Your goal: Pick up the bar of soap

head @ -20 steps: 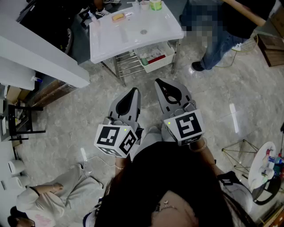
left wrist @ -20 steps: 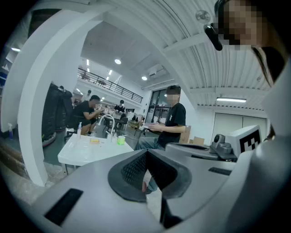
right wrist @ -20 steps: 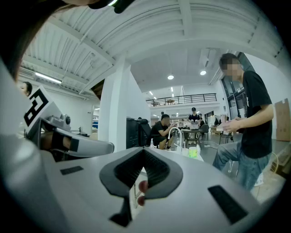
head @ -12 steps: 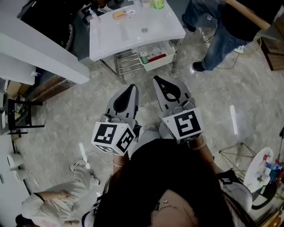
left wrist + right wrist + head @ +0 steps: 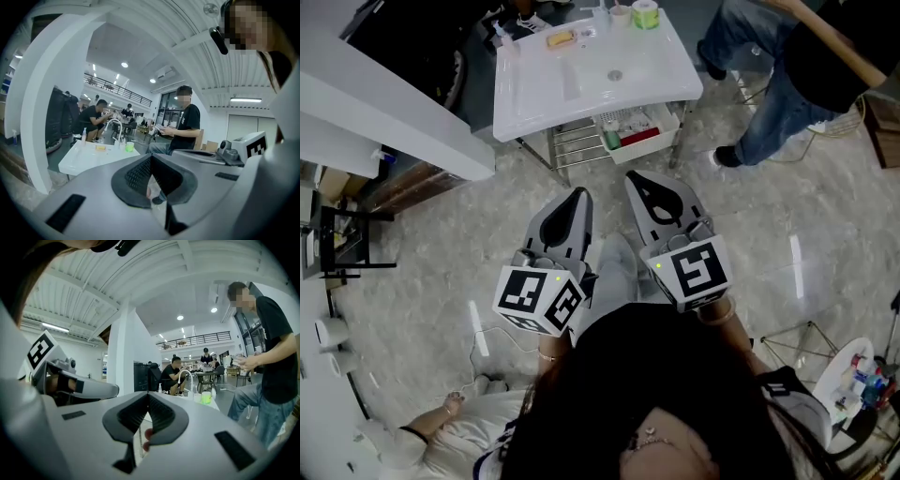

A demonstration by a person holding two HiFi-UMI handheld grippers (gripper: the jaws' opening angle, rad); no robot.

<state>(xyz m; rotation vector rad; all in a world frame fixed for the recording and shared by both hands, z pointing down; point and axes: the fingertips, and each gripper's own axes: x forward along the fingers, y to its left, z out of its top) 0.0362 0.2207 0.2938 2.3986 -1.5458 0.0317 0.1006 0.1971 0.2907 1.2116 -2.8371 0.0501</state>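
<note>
The bar of soap (image 5: 560, 38) is a small yellow block lying on the back rim of a white sink basin (image 5: 534, 98) at the top of the head view. In the left gripper view the bar of soap (image 5: 100, 147) shows far off on the sink (image 5: 79, 164). My left gripper (image 5: 578, 194) and right gripper (image 5: 636, 176) are held side by side over the floor, well short of the sink. Both point toward it. Each has its jaws closed with nothing between them, as seen for the left gripper (image 5: 150, 157) and the right gripper (image 5: 148, 394).
A faucet (image 5: 114, 129), a green cup (image 5: 645, 13) and small bottles stand on the sink's back rim. A white basket (image 5: 642, 127) hangs on the metal frame underneath. A person in jeans (image 5: 769, 103) stands right of the sink. A white counter (image 5: 384, 122) lies at the left, and someone sits on the floor (image 5: 459, 431).
The sink has come slightly lower and nearer in the head view. The standing person shifted to the right. Both grippers stay together and closed.
</note>
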